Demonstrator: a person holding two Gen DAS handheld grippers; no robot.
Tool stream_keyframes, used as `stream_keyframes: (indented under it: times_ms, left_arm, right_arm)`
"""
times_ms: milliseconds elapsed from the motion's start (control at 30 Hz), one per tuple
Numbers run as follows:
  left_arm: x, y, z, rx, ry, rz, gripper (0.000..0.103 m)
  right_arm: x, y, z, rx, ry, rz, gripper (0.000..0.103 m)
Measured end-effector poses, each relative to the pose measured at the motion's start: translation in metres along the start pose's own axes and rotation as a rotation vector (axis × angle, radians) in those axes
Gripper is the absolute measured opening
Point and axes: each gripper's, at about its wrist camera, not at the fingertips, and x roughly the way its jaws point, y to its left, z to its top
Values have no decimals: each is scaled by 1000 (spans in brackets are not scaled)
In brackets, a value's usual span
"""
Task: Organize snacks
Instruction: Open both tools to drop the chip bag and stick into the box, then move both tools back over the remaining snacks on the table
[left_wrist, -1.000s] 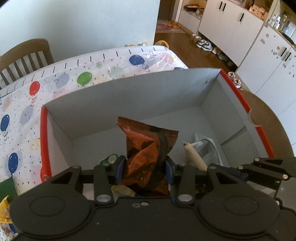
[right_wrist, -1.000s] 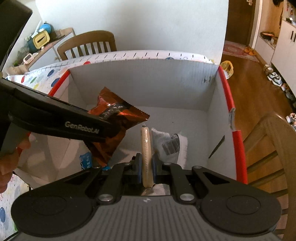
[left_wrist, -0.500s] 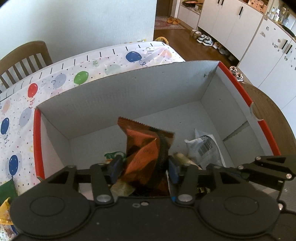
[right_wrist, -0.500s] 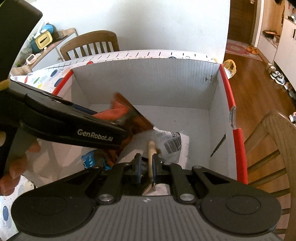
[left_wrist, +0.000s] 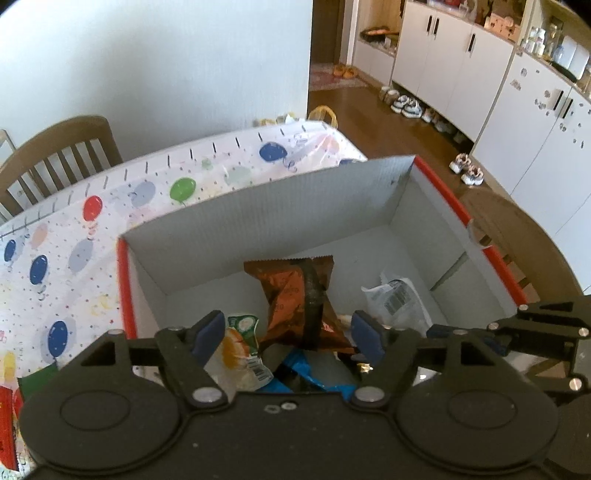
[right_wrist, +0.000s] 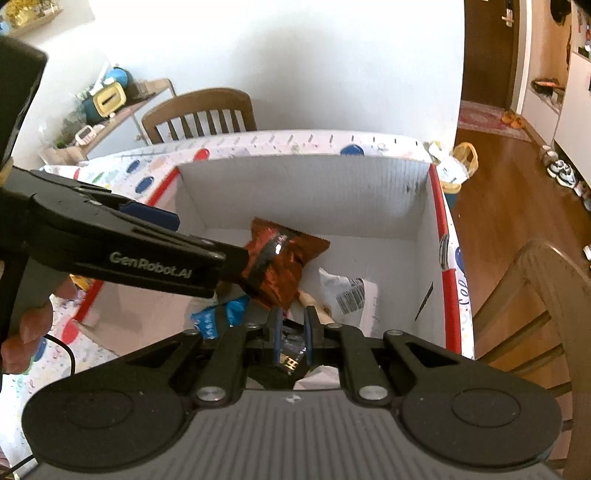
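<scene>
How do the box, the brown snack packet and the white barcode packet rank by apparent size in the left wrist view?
1. box
2. brown snack packet
3. white barcode packet, partly hidden, so this last rank is less sure.

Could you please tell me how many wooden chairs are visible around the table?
2. One chair stands behind the table's far edge; the other chair is at the near right, beside the box. Others may be out of view.
</scene>
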Motion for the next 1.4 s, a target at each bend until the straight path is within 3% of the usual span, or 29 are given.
stream_keyframes:
  times_ms: [133,433,900,1000,1067,1233,1333,1400]
  left_arm:
    - [-25,2,-7,-17,-43,-8,83]
    - [-83,22,-28,-41,-142,-1,88]
    - [-138,108,-89,-129,-207,46,94]
    - [-148,134,-104,-155,-217,60,95]
    - [-156,150,-112,-158,-226,67,95]
    - [-170,189,-131,-161,-239,91,98]
    - [-175,212,-142,-171,-247,102,102]
    - [-177,226,-148,-183,-251,97,102]
  right_arm:
    - [-16,10,2,-21,-46,7,11]
    - [-46,39,5,-60,-113,15,11]
    - [-59,109,3,-48,-135,75,13]
    - [-55,130,1,-36,-141,92,29]
    - [-52,142,-1,-23,-138,96,46]
    - [-44,179,-3,-41,-129,101,56]
    - [-38,202,-7,-65,-134,95,78]
    - [-35,214,-9,-82,-139,89,79]
